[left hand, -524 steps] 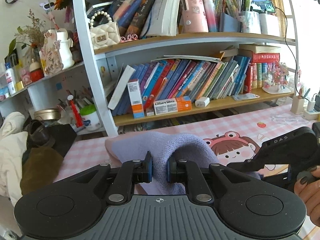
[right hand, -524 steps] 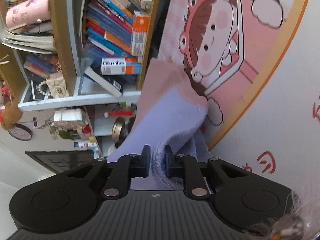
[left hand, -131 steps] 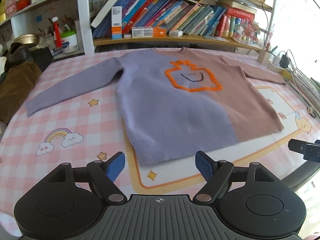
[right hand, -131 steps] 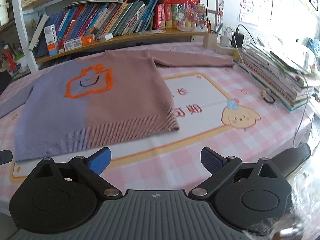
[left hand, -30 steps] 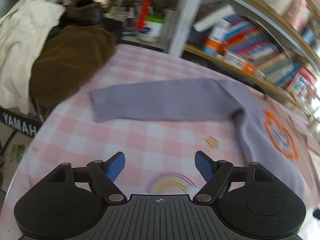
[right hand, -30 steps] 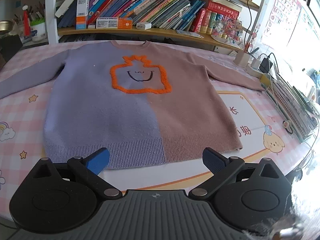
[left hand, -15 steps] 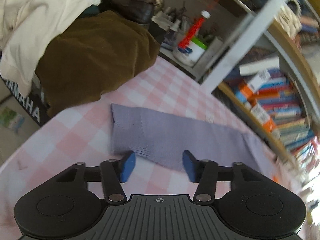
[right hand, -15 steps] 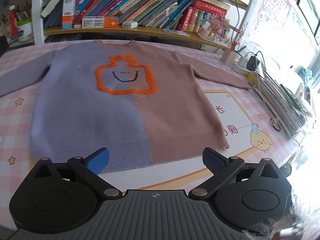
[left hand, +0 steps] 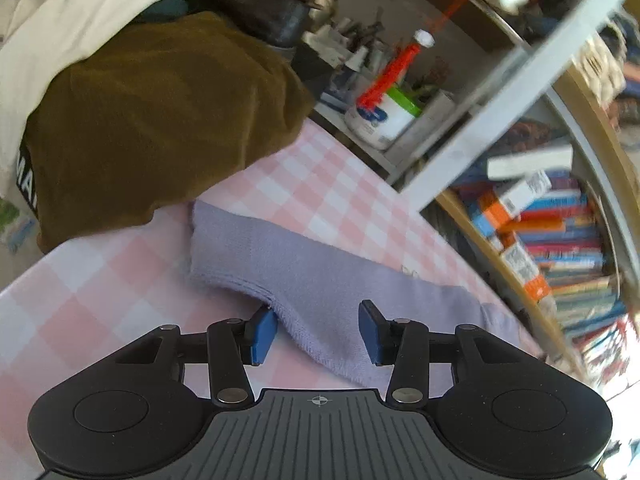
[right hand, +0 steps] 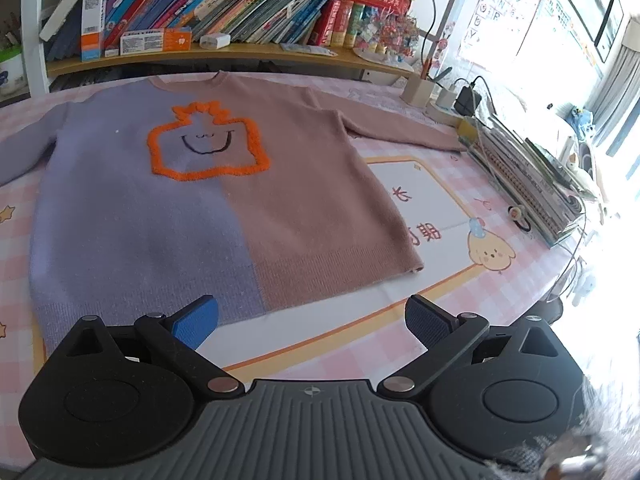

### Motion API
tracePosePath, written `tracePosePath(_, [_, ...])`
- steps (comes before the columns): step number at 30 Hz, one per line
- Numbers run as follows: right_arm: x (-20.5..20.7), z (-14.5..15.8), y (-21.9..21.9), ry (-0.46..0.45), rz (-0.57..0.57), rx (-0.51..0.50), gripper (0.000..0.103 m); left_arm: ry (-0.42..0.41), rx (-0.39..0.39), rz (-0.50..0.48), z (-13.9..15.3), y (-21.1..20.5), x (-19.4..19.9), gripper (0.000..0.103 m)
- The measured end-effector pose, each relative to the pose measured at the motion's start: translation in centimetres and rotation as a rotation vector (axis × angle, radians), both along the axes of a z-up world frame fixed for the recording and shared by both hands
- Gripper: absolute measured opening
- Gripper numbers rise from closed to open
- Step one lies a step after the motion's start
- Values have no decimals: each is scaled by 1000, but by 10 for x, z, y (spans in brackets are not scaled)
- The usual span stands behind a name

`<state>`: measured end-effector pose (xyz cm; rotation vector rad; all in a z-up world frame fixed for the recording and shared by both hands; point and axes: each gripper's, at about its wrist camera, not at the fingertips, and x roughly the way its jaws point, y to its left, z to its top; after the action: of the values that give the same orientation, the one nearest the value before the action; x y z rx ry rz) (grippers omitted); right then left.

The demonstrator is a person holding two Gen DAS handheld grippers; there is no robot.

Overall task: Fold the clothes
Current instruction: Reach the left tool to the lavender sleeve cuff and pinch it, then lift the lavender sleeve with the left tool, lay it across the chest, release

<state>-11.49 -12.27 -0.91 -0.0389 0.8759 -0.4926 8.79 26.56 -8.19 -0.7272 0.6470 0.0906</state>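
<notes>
A two-tone sweater (right hand: pixel 200 208), lilac on the left half and dusty pink on the right, lies flat and face up on the pink checked table (right hand: pixel 460 344), with an orange fuzzy outline on its chest. In the left wrist view its lilac sleeve (left hand: pixel 320 276) stretches across the cloth, cuff toward the table edge. My left gripper (left hand: pixel 316 332) straddles that sleeve close to the cuff, its jaws closing; the fabric lies between the blue pads, which do not pinch it. My right gripper (right hand: pixel 312 320) hovers wide open just in front of the sweater's hem, holding nothing.
A brown garment (left hand: pixel 152 120) and a cream one (left hand: pixel 80 0) are heaped beyond the table's left edge. Bookshelves (right hand: pixel 240 8) run along the far side. A stack of books (right hand: pixel 528 172), cables and a charger (right hand: pixel 466 98) sit at the right edge.
My left gripper swung left along the lilac sleeve to its cuff, rolled, dropped lower, and its jaws narrowed around the fabric. The right gripper stayed open and barely shifted.
</notes>
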Motion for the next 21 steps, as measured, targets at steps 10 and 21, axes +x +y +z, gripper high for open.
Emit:
tracePosePath(10, [3,1,5,0,19,-5,100,65,-118,114,-9,17,9,4])
tracePosePath(21, [10,4,2,-32,43,4,100,-8,-84,75,13,9,2,3])
